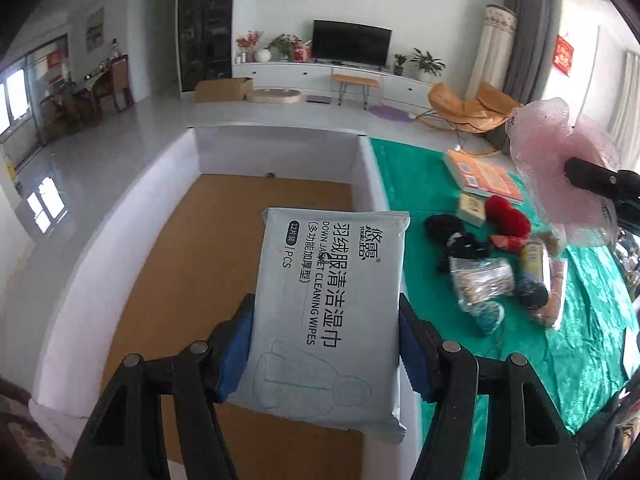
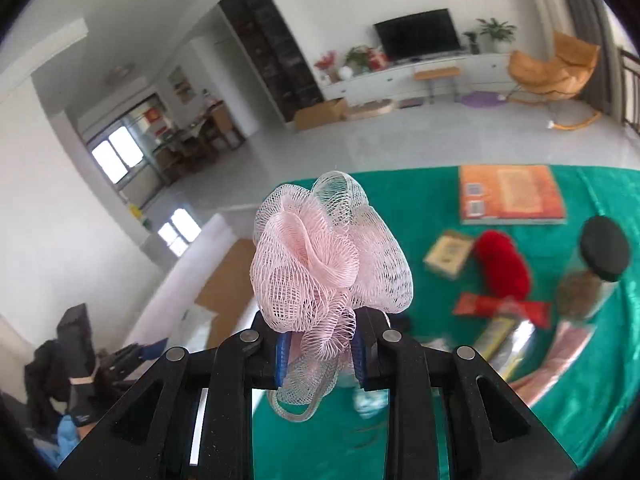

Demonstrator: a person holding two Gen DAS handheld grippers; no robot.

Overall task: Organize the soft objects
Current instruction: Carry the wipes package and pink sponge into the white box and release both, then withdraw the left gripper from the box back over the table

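**Both claws carry soft things toward the box**

The left claw (image 1: pixel 326 344) is clamped on a pack of wipes (image 1: pixel 328 304), with its blue pads (image 1: pixel 234 354) pressing the two long sides near the lower end. The pack hangs over the open box (image 1: pixel 120 240), above its brown floor, so it is not yet put down. The right claw (image 2: pixel 320 354) is closed tight on a pink mesh sponge (image 2: pixel 328 248); the jaws pinch the gathered part low on it, and the big ruffled ball stands free above the pads. A loop of the same mesh hangs under the jaws. In the left view the sponge (image 1: pixel 560 168) floats high at the right, above the green worktop (image 1: pixel 420 184).

The pack looks light and flat, with a smooth plastic skin that may be slippery. It is soft inside, so it probably bends if it is held only at one end; a hold across the middle seems safer. The sponge should weigh almost nothing and squash easily. Its net will not break, but it can catch on the pads when the jaws let go, so the release may need a small shake.

On the worktop remain a red fluffy thing (image 2: pixel 502 264), a book (image 2: pixel 510 194) and a dark jar lid (image 2: pixel 604 248).
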